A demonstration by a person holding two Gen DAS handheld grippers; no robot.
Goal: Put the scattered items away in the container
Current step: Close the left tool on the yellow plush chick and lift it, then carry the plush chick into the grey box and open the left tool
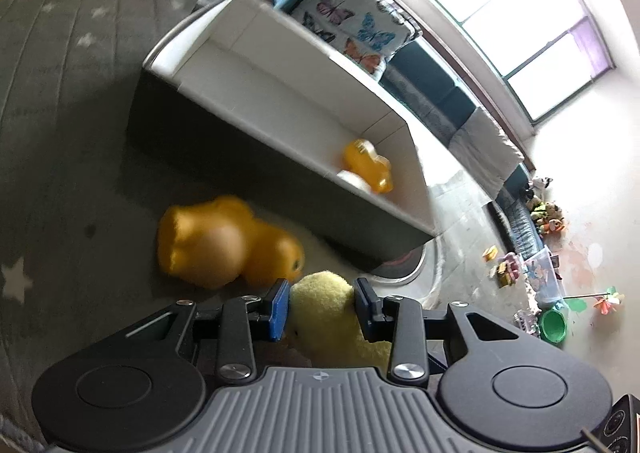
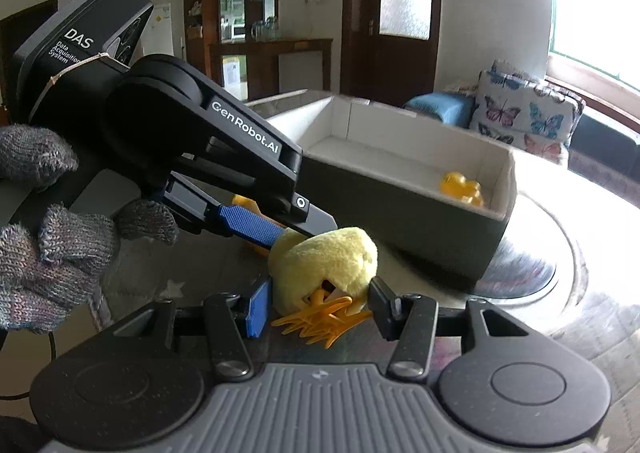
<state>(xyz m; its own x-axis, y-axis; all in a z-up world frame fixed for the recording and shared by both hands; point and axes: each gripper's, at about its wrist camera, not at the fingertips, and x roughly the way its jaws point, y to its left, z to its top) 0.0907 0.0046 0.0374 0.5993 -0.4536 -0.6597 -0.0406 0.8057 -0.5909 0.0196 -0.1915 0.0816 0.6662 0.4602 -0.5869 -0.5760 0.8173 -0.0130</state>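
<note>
- The left hand-held gripper [image 1: 322,303] has its two blue-padded fingers closed against the sides of a yellow plush chick [image 1: 322,313], so it appears to hold the toy.
- From the right wrist view, the same left hand-held gripper [image 2: 296,235] reaches in from the left, worked by a hand in a grey knitted glove [image 2: 52,249], and meets the top of the plush chick [image 2: 324,265].
- The right hand-held gripper [image 2: 318,311] sits wide open on either side of the chick's orange feet; its fingers flank the toy without visibly pressing it.
- The chick sits just in front of the container [image 1: 280,109], a long box, dark outside and white inside, on a dark round surface [image 1: 60,101] patterned with pale stars.
- A small yellow toy [image 1: 366,165] already lies at one end of the container.
- A larger orange-yellow toy [image 1: 224,243] lies on the surface beside the container's near wall, still outside.
- Judged from this, the step in hand is the pick-up of the chick; whether it is lifted clear of the surface cannot be told.
- The next move likely calls for raising the chick above the container's near wall, carrying it over the white interior and releasing it there.
</note>
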